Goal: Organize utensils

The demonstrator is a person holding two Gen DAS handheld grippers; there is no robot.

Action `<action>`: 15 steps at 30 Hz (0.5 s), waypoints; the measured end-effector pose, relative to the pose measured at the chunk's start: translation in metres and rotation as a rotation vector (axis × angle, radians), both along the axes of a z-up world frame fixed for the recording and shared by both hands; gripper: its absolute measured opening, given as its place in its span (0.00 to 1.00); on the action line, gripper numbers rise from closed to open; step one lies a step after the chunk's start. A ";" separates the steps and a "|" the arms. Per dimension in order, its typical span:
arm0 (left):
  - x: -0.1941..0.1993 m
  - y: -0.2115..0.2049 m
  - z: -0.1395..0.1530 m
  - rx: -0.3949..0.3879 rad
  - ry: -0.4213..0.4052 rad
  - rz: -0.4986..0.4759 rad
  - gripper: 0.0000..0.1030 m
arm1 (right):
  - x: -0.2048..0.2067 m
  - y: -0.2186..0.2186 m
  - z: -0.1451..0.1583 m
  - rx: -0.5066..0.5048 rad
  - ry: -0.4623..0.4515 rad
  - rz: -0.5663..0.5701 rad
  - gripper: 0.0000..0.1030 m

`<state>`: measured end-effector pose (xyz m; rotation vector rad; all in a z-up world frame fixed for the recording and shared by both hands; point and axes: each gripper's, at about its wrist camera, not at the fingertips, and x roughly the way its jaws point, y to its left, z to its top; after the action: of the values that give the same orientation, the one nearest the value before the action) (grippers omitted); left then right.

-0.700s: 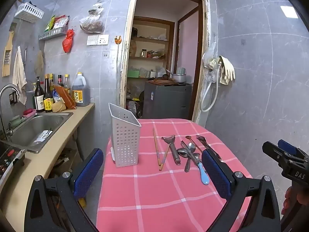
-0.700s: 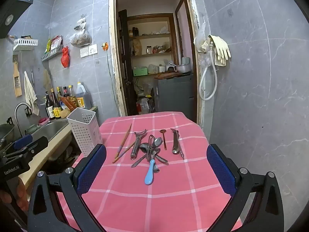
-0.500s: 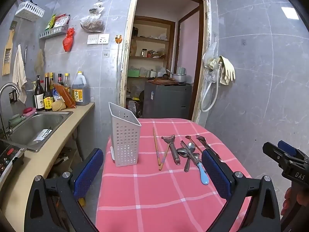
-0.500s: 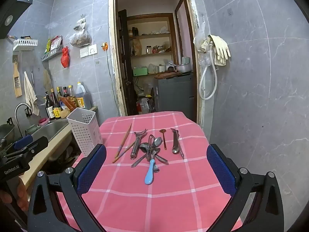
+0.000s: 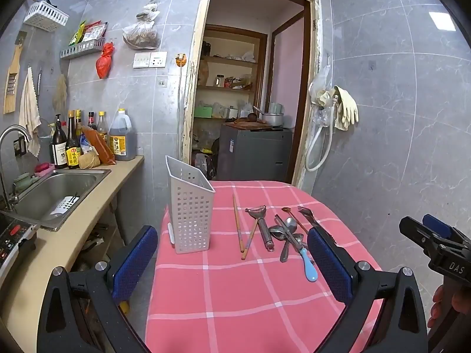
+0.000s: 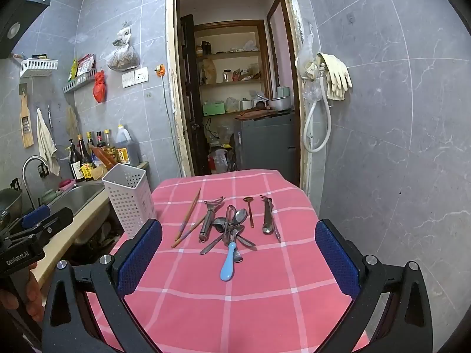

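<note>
Ahead of our right gripper [image 6: 238, 253], whose wide-spread fingers hold nothing like the left gripper [image 5: 232, 260], the blue-handled spoon [image 6: 227, 266] leads the metal utensil heap, so we should take it singly toward the white perforated plastic caddy [image 6: 129, 197] beyond the left finger.

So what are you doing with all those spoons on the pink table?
A person is holding a gripper in each hand, about to tidy the cutlery. The left gripper and right gripper are both wide open and holding nothing. The spoons, chopsticks, peeler and fork all lie loose on the pink checked tablecloth. The white holder stands upright near the table's left edge, and no cutlery shows in it. Nothing has been picked up yet.
</note>
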<state>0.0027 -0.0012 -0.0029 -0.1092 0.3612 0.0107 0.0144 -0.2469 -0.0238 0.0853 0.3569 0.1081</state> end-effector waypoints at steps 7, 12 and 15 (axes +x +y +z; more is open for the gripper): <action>0.003 -0.002 -0.002 0.002 0.002 0.001 1.00 | 0.001 0.001 -0.002 0.000 0.000 -0.001 0.99; -0.002 0.001 0.000 0.001 -0.001 0.002 1.00 | 0.001 0.001 -0.002 0.000 0.001 0.000 0.99; -0.002 0.001 -0.001 0.004 0.001 0.001 1.00 | 0.001 0.001 -0.002 0.000 0.000 -0.001 0.99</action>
<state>0.0005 -0.0007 -0.0038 -0.1052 0.3616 0.0127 0.0158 -0.2461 -0.0256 0.0856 0.3572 0.1067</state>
